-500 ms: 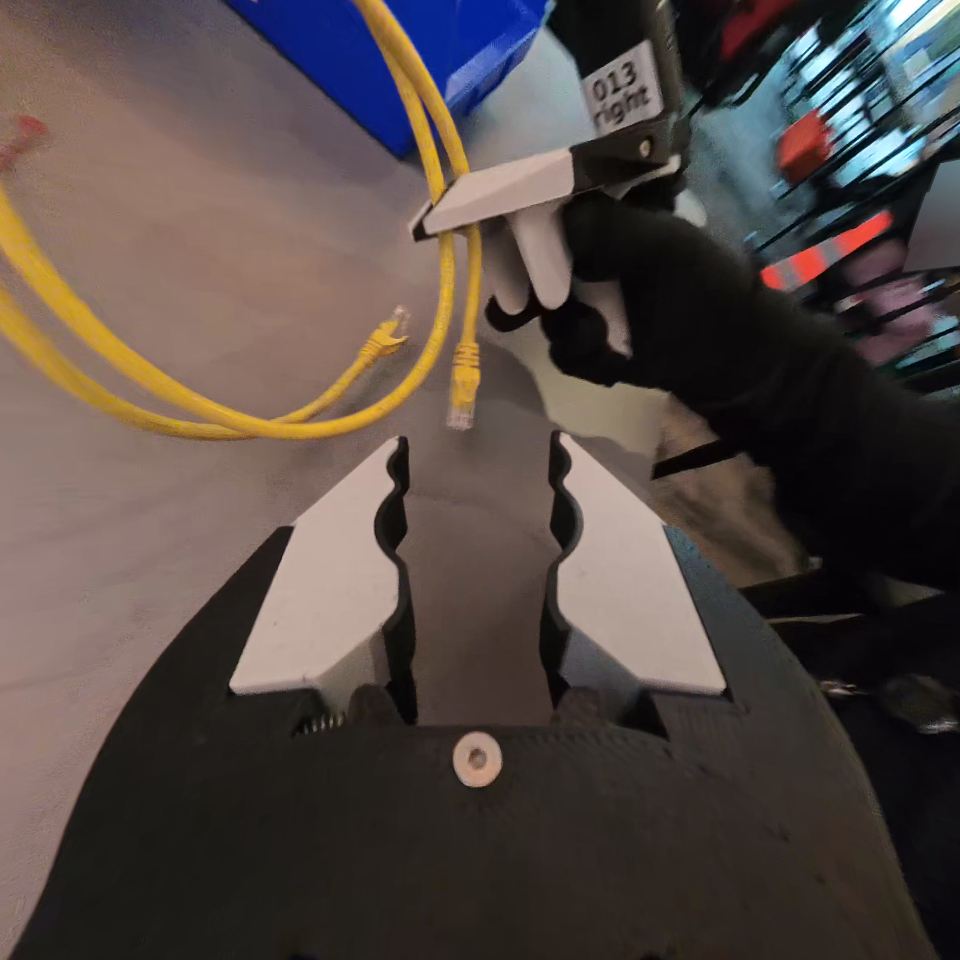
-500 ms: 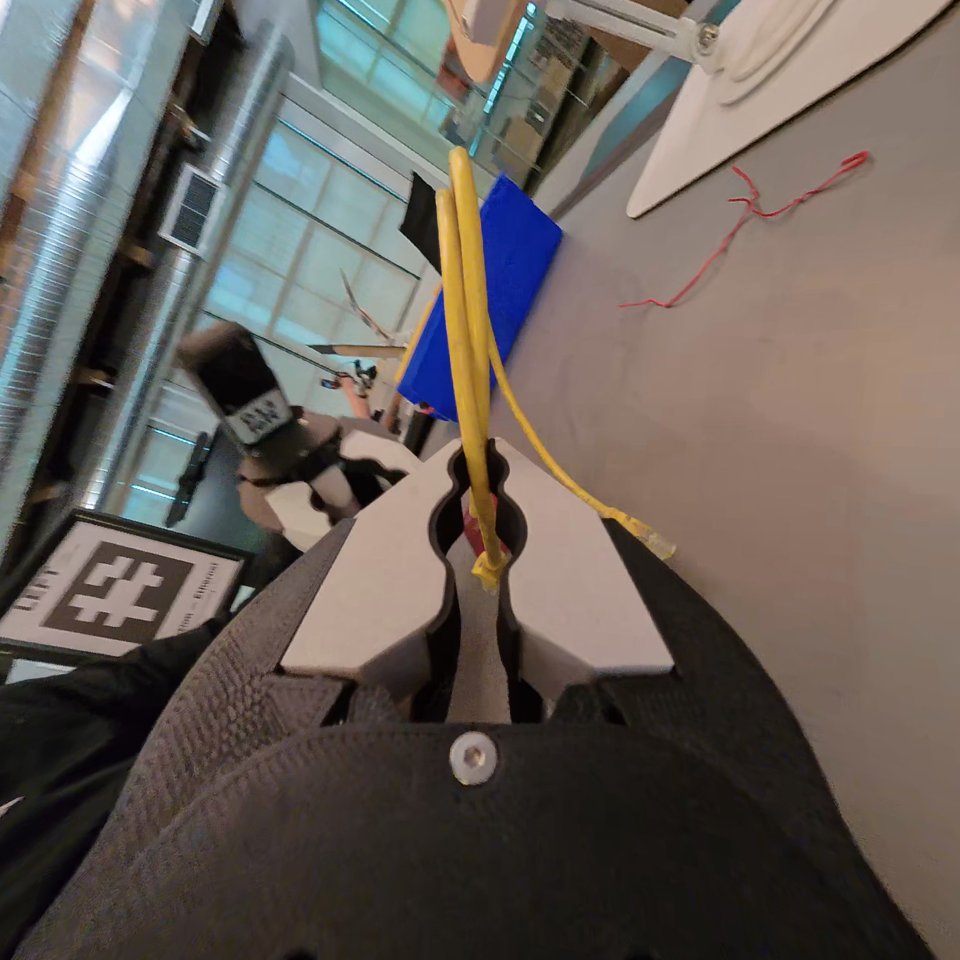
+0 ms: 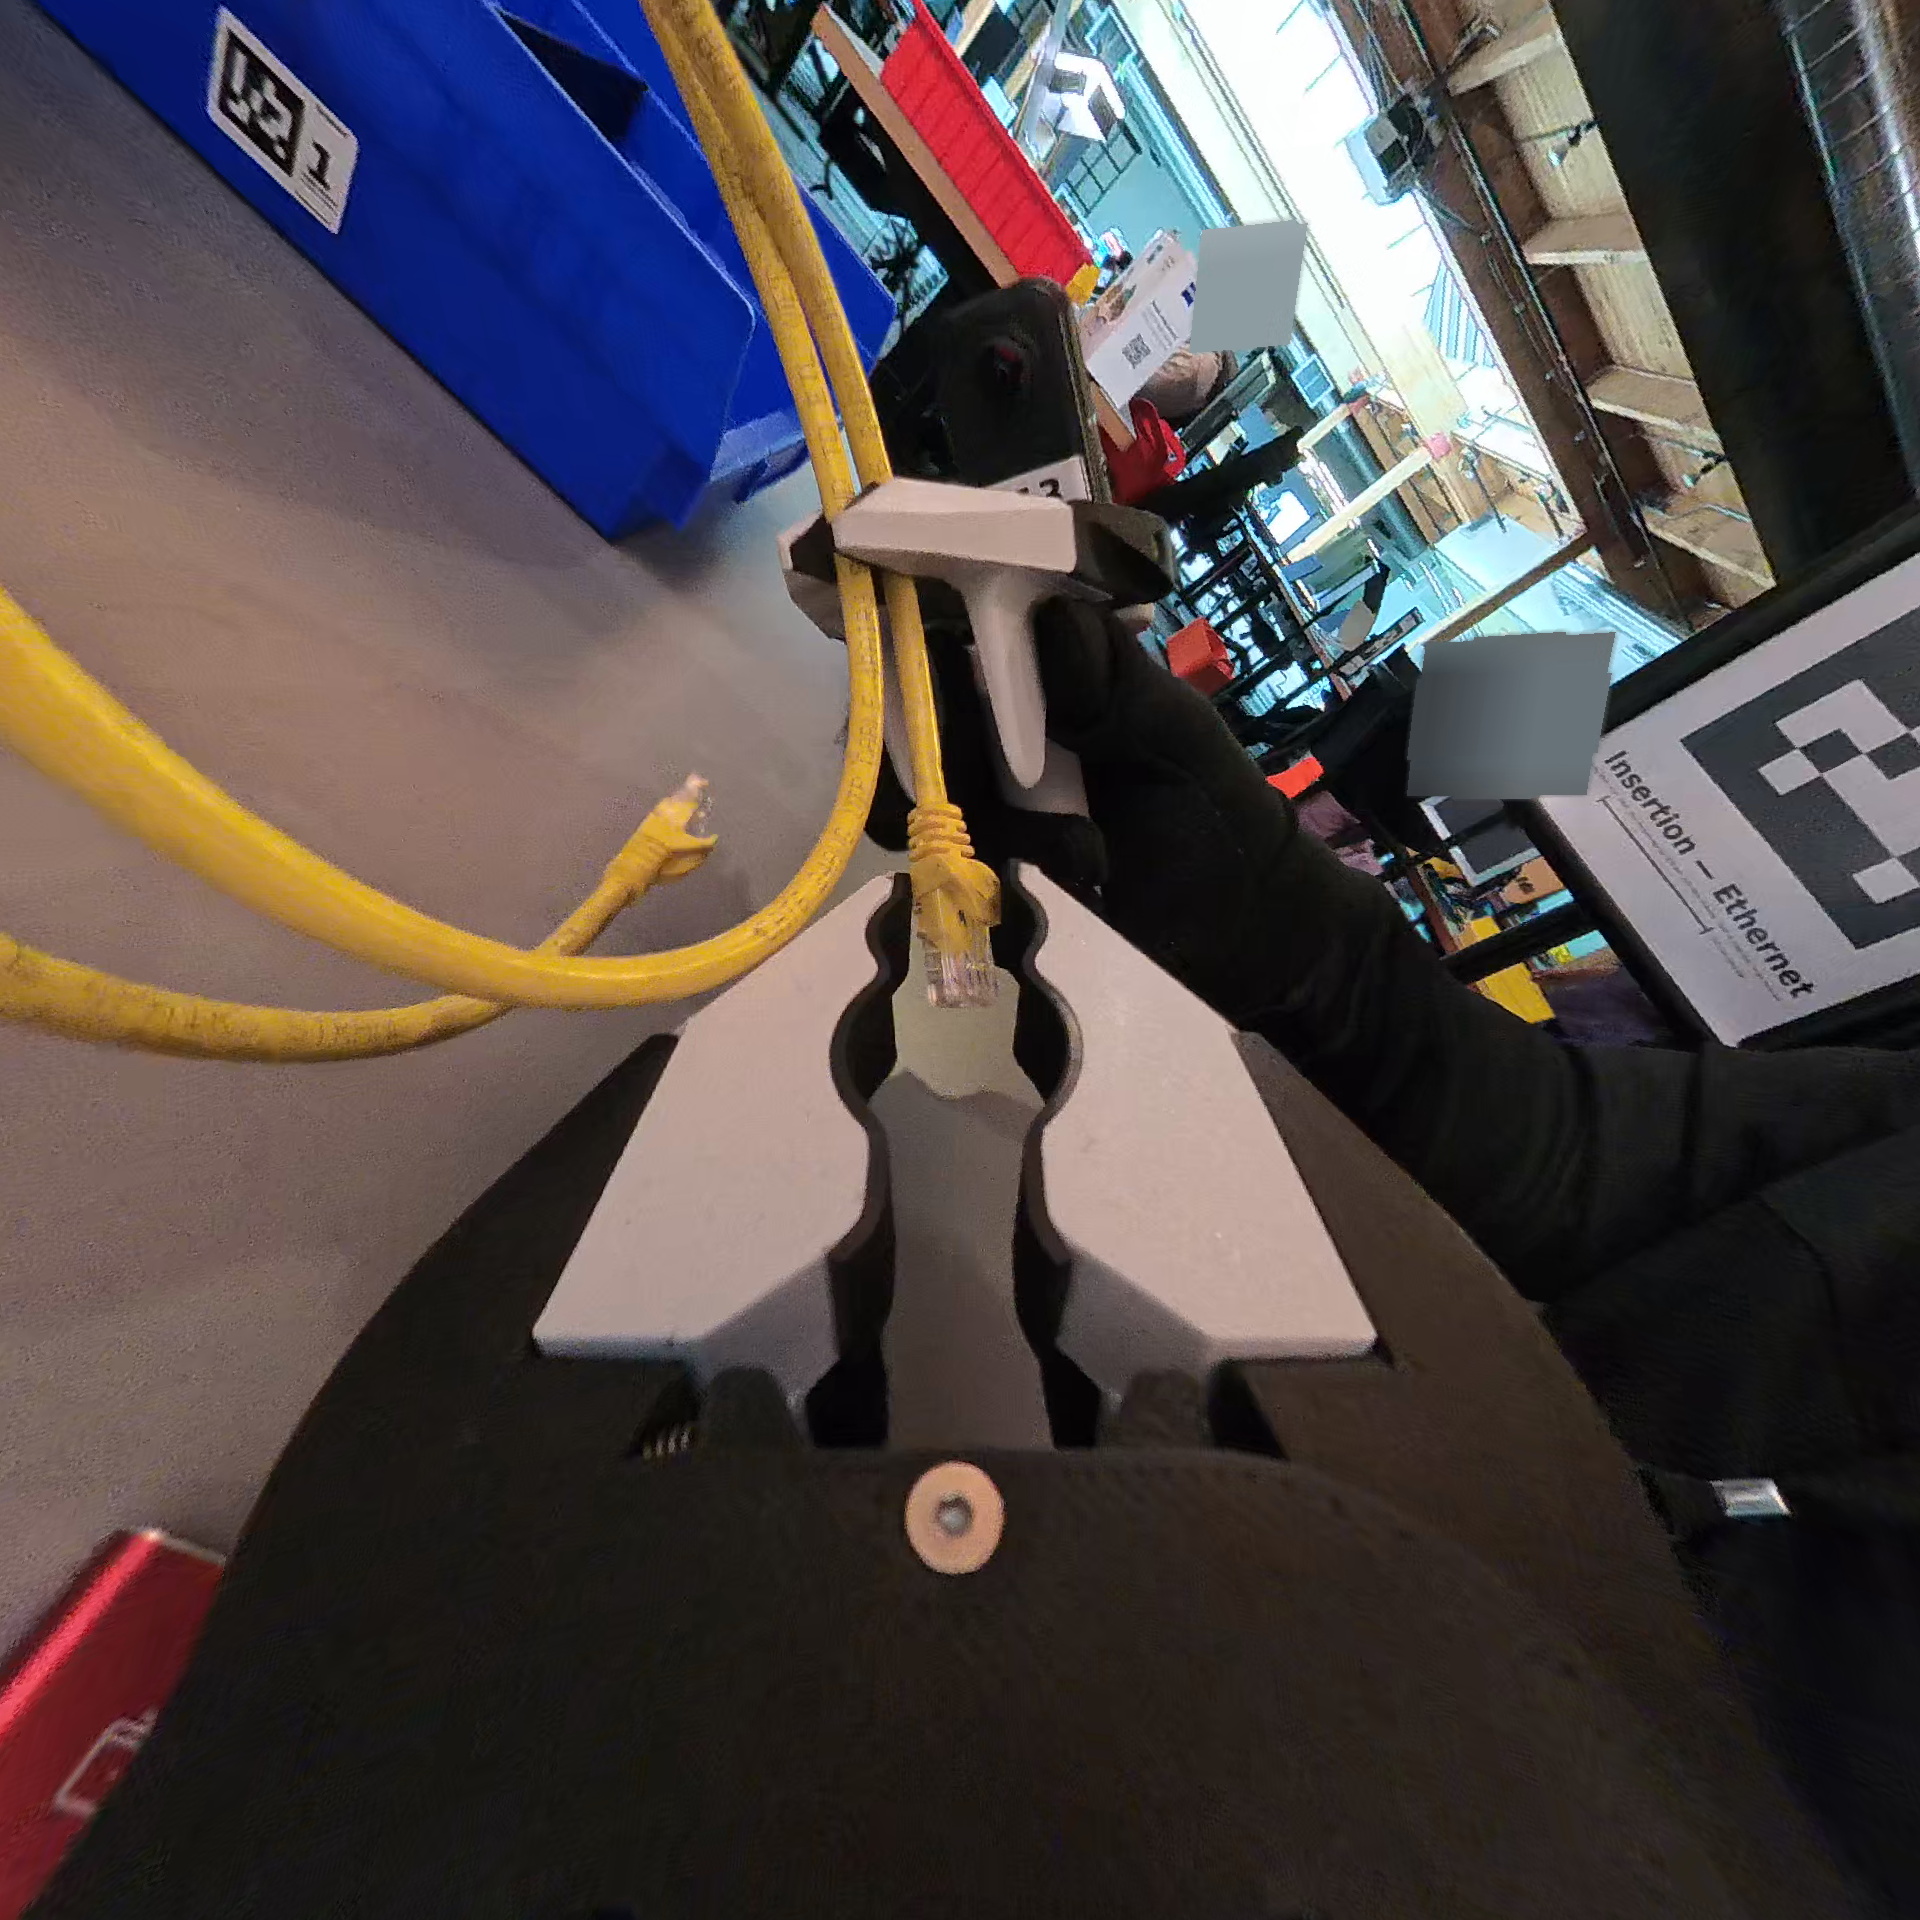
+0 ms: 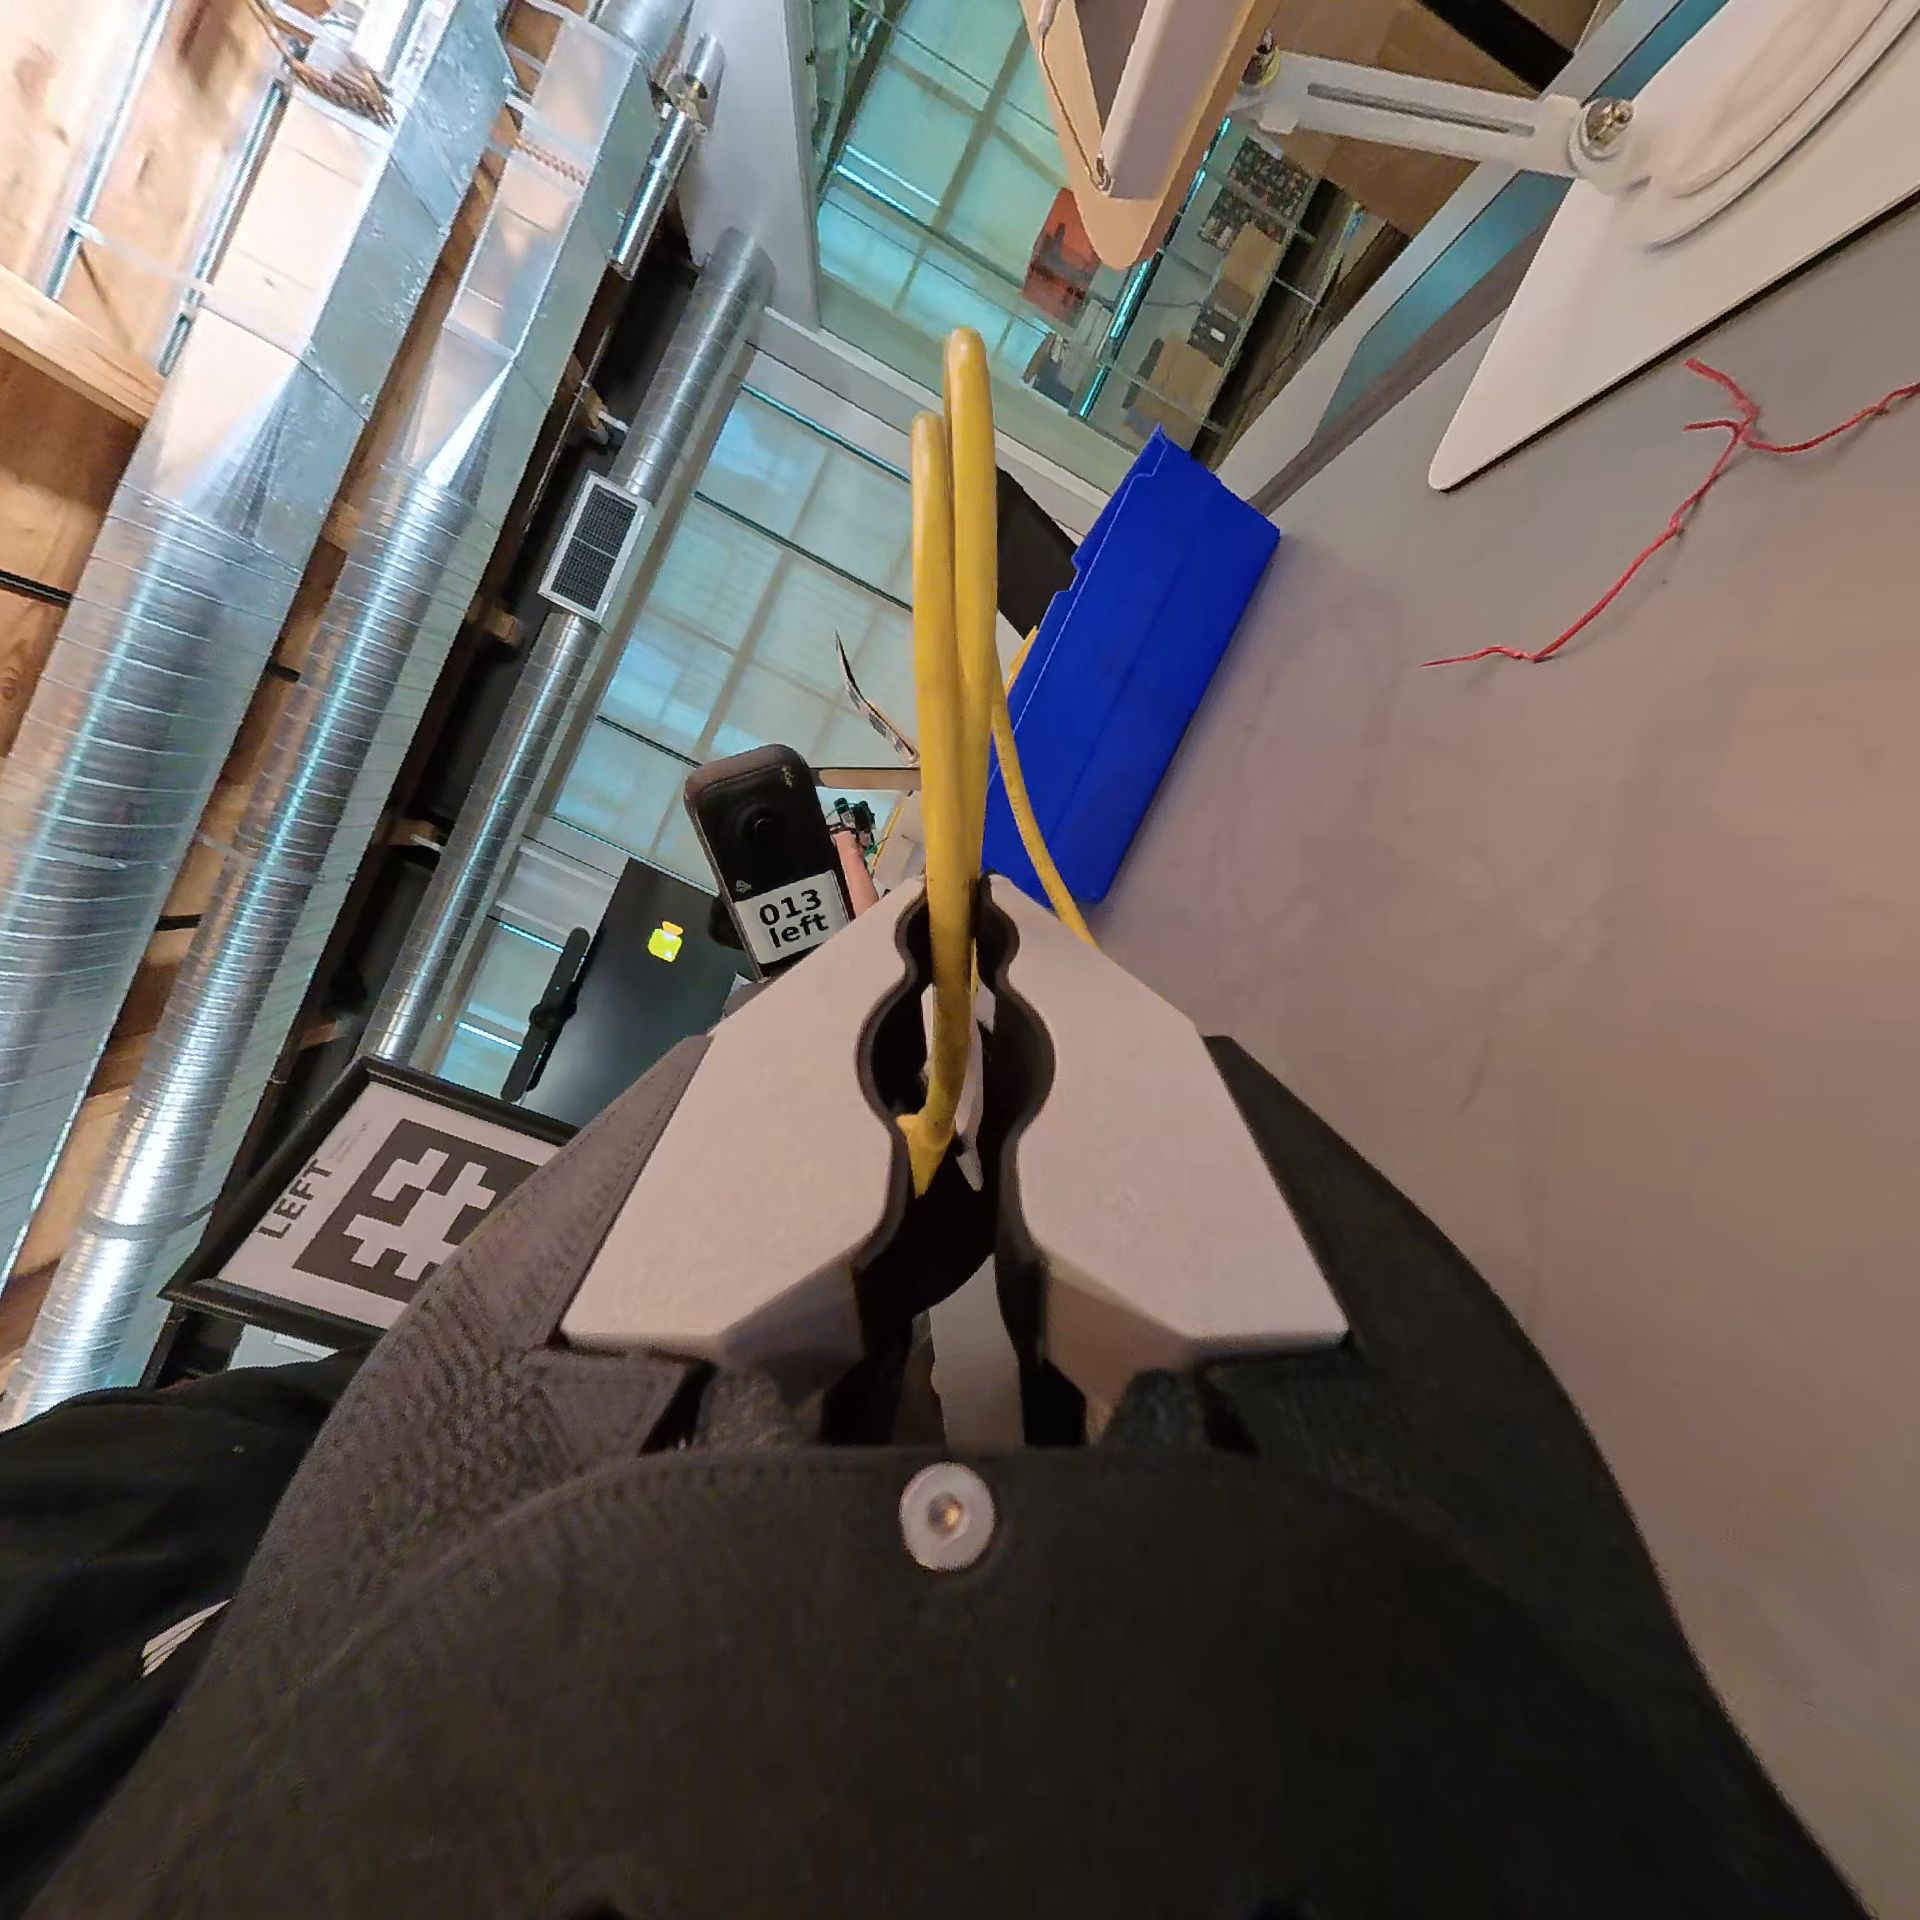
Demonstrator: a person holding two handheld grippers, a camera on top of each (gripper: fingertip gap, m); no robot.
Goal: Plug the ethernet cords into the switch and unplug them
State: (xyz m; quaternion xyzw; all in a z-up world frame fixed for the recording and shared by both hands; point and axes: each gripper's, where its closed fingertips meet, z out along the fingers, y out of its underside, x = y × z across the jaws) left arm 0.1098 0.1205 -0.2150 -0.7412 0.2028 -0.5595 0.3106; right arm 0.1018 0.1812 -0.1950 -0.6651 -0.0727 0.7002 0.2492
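the left gripper [image 3: 954, 914] is released, its grey fingers [image 3: 748, 1122] spread, with the clear plug [image 3: 951, 940] of a yellow ethernet cord [image 3: 878, 686] hanging in the gap at their tips. just beyond, the right gripper [image 4: 951, 904] is clenched on that doubled cord. a second plug [image 3: 675, 836] hovers over the grey bench [image 3: 260, 644]. the red switch [image 3: 73, 1704] lies at the near edge. the blue bin [image 3: 468, 239] stands toward the far edge; its contents are hidden.

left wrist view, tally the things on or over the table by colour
yellow: 2, cord plugs, one hanging, one loose
blue: 1, bin
red: 1, box
total: 4
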